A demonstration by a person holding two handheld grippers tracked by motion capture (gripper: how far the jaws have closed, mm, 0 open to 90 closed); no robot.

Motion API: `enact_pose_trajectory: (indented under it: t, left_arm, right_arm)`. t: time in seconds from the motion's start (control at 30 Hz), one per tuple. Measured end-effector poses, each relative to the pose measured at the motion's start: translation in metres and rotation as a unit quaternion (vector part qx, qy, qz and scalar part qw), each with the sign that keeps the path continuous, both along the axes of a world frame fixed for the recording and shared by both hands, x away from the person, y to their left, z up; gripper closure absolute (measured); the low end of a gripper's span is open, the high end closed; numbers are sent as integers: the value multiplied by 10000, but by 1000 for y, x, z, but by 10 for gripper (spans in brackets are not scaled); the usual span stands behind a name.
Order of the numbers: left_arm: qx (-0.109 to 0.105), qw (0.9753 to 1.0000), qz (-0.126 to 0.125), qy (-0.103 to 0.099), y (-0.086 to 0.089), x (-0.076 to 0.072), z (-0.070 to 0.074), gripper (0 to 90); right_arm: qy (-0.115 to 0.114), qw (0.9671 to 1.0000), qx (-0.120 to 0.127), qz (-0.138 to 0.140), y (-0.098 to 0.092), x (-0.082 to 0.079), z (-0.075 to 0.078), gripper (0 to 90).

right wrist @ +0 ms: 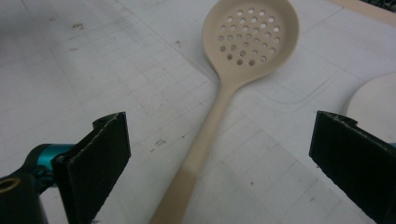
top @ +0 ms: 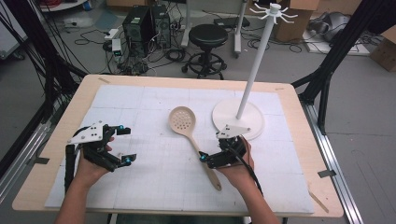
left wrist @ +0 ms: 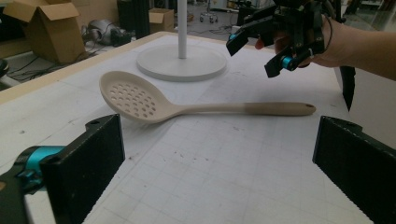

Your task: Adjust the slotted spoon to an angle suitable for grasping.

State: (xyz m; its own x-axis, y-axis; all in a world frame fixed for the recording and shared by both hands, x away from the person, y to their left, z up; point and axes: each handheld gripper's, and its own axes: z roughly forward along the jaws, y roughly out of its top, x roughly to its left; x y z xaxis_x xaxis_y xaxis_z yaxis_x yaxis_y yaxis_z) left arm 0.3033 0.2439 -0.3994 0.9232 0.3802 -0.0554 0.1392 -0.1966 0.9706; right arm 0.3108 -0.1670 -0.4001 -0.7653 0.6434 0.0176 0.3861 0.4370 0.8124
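Observation:
A beige slotted spoon (top: 195, 145) lies flat on the white gridded mat (top: 140, 186), bowl toward the far side, handle toward the person. My right gripper (top: 211, 147) hovers open over the handle, which runs up between its jaws in the right gripper view, where the spoon (right wrist: 219, 105) lies below the gripper (right wrist: 219, 156). My left gripper (top: 126, 144) is open at the left of the mat, apart from the spoon and holding nothing. In the left gripper view its jaws (left wrist: 215, 158) frame the spoon (left wrist: 187, 109), with the right gripper (left wrist: 254, 56) beyond it.
A white stand with a round base (top: 250, 126), a tall pole and hooks on top is at the back right of the mat, close to the right hand. Beyond the table's wooden edge are a black stool (top: 208, 35), computer towers (top: 144, 23) and cardboard boxes (left wrist: 46, 23).

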Motion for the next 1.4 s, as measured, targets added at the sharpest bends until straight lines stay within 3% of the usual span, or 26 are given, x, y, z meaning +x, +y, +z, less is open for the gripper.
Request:
enact_pose_trajectory:
  t: [0.2,0.3,0.47,0.67,0.93,1.13,1.4]
  left_arm:
    - [53,10000,-2,37,-1,1,-1,28]
    - [33,10000,-4,32,-2,1,-1,28]
    - [23,10000,-3,12,-1,1,-1,28]
    - [52,10000,-6,25,-2,0,-1,28]
    - [72,10000,-2,30,-2,1,-2,28]
    - [91,10000,-18,29,-3,1,-2,28]
    - [75,10000,0,35,-3,1,-2,28]
  right_arm:
    - [228,9993,-299,2,14,7,-10,74]
    - [302,9987,-414,42,18,6,-13,164]
    - [407,9973,-605,14,21,6,-18,232]
    - [542,9961,-689,94,21,7,-23,350]
    - [752,9948,-674,125,21,9,-28,429]
    - [918,9915,-903,195,23,9,-35,521]
    - [902,9907,-972,287,27,7,-37,576]
